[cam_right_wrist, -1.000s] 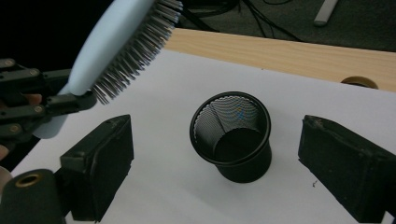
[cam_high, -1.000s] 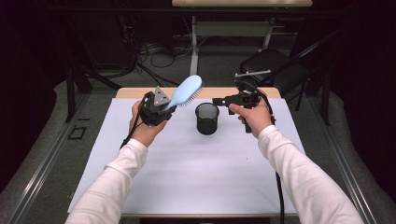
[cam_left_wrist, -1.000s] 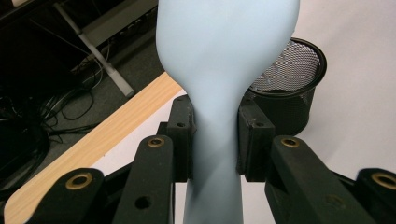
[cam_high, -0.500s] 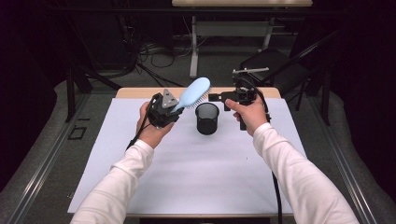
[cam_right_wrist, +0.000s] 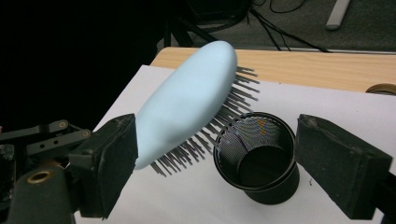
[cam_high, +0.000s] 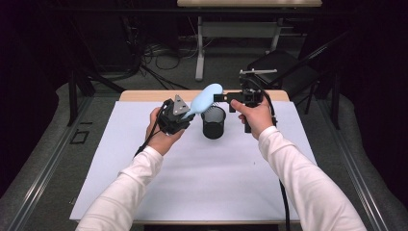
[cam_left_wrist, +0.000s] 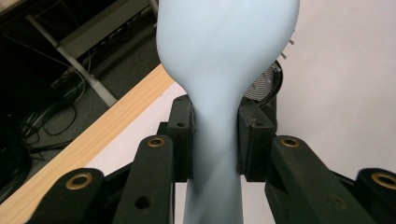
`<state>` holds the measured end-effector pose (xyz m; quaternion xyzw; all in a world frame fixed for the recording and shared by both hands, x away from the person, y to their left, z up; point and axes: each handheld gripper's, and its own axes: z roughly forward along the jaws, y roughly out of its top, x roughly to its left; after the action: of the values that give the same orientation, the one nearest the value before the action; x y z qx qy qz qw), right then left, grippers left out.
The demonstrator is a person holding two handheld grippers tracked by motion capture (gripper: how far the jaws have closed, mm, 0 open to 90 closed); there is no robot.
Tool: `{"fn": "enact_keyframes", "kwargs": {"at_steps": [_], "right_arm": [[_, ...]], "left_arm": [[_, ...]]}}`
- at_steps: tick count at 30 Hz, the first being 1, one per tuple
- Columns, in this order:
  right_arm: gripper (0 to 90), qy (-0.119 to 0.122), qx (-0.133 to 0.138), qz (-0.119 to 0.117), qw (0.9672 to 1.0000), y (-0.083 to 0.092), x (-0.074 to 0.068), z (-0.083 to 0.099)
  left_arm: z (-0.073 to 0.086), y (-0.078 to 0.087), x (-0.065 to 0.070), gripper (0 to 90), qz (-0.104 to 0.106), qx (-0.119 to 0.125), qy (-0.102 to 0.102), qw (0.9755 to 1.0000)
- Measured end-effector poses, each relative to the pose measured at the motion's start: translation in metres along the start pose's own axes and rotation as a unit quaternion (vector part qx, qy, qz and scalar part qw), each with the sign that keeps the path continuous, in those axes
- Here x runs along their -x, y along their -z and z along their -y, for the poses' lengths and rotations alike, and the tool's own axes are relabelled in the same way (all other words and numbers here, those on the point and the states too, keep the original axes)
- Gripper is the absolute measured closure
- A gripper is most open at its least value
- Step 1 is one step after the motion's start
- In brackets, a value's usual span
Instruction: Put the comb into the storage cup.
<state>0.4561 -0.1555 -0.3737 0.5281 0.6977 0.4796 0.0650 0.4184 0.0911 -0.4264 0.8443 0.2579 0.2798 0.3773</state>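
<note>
Shifted rightward since a second ago, pale blue hairbrush (cam_high: 206,97) now tilted over the black mesh cup (cam_high: 213,122) on the white table (cam_high: 202,183), left gripper (cam_high: 185,115) pinching its handle (bristles downward), right gripper (cam_high: 222,98) spread, jaws just narrowing, nothing between them.

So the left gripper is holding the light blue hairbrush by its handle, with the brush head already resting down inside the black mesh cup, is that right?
Not quite. The left gripper does clamp the light blue hairbrush by its handle, but the brush head is in the air above and beside the black mesh cup, not inside it. The right gripper view shows the bristles clear of the cup's rim.
</note>
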Motion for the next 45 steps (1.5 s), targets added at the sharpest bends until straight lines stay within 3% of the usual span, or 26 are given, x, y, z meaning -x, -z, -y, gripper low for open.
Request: {"fn": "enact_keyframes", "kwargs": {"at_steps": [13,27,39,45], "right_arm": [[13.8,-0.005,-0.008,-0.010,0.9999,-0.009,-0.005,0.003],[15.2,-0.038,-0.015,-0.029,0.9987,-0.013,-0.001,0.003],[19.5,-0.058,-0.025,-0.035,0.9974,-0.020,0.003,0.005],[25.8,-0.063,-0.025,-0.041,0.9969,-0.021,0.007,0.006]], "left_arm": [[-0.003,0.000,0.012,70.6,0.016,0.012,-0.006,0.9998],[-0.006,0.002,0.014,70.6,0.016,0.013,-0.012,0.9997],[-0.005,-0.001,0.016,70.6,0.021,0.012,-0.014,0.9996],[-0.004,-0.001,0.016,70.6,0.020,0.011,-0.017,0.9996]]}}
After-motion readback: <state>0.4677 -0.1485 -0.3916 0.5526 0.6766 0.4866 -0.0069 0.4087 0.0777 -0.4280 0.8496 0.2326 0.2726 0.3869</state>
